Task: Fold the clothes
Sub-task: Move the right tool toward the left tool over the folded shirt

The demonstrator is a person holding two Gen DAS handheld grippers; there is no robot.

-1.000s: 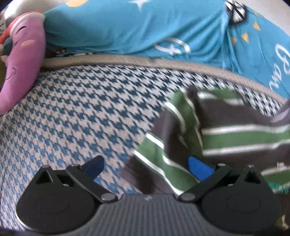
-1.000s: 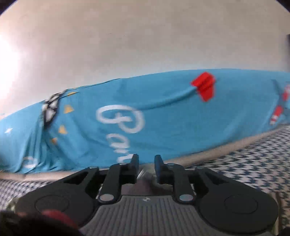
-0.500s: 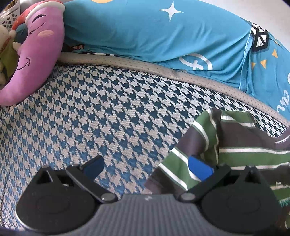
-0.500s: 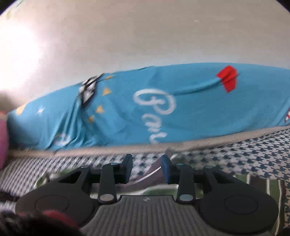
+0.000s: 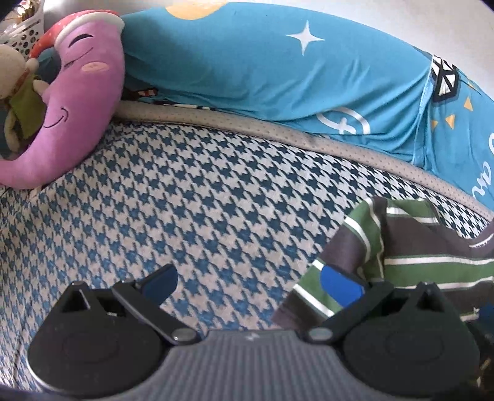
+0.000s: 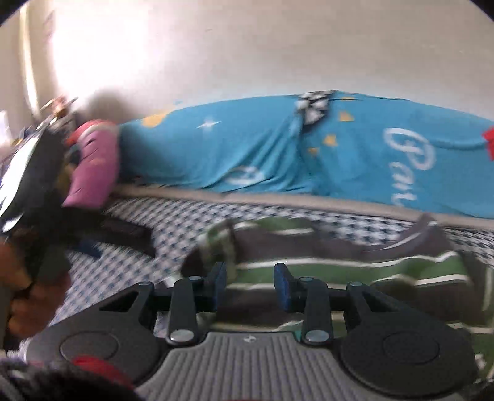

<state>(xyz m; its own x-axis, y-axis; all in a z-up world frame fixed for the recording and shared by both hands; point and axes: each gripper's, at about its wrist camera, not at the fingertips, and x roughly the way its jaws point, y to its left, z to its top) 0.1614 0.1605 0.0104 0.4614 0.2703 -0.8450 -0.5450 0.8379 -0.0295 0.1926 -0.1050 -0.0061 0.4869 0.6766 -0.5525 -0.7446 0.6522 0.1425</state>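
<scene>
A green, grey and white striped shirt (image 5: 416, 246) lies on the houndstooth bed cover (image 5: 191, 197), at the lower right of the left wrist view. My left gripper (image 5: 250, 282) is wide open just above the cover; its right finger (image 5: 339, 290) hangs over the shirt's left edge and nothing is between the fingers. In the blurred right wrist view the shirt (image 6: 339, 265) spreads across the middle. My right gripper (image 6: 251, 277) is open over it, low and near its left end, holding nothing. A hand (image 6: 31, 296) holds the other gripper at the far left.
A purple plush pillow (image 5: 77, 101) with a face lies at the left, with a beige soft toy (image 5: 15, 80) and a white basket (image 5: 21, 27) behind it. A rolled blue quilt (image 5: 278, 71) runs along the back by the wall (image 6: 247, 46).
The right gripper has opened, let go of the shirt and swung left and down. The left gripper has drawn left, so the shirt sits further right in its view.
</scene>
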